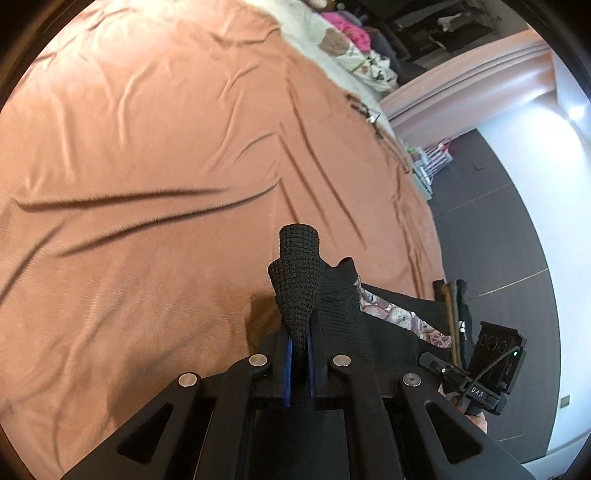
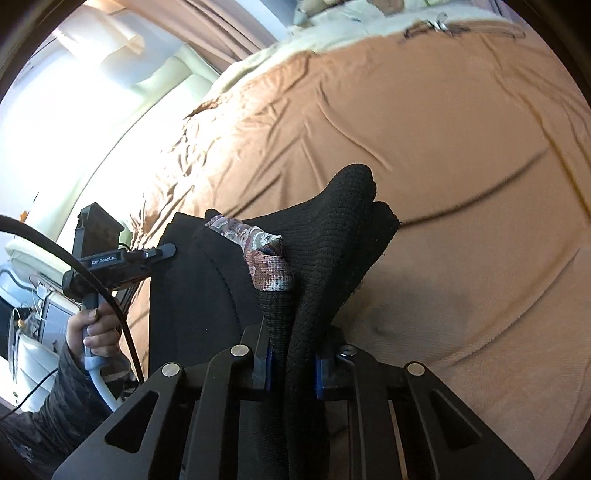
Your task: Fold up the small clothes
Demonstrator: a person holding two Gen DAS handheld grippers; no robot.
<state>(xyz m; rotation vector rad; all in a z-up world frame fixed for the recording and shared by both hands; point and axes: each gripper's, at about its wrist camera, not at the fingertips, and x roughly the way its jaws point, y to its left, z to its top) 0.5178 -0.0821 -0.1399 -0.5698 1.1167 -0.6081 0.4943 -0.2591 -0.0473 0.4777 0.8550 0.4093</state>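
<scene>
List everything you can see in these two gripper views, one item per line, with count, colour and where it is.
black knit garment: one, black with a patterned lining strip, pinched at two spots and stretched between the grippers above the bedspread
bedspread: one, orange-brown, wrinkled, covering the bed
cream blanket: one, off-white, along the bed's far end
pink clothes: a pile, pink, beyond the bed; count unclear
floor: dark grey, beside the bed
left gripper: one, black with blue pads, shut on the black knit garment
right gripper: one, black with blue pads, shut on the black knit garment
hand: one, gripping the left gripper's handle, dark sleeve
</scene>
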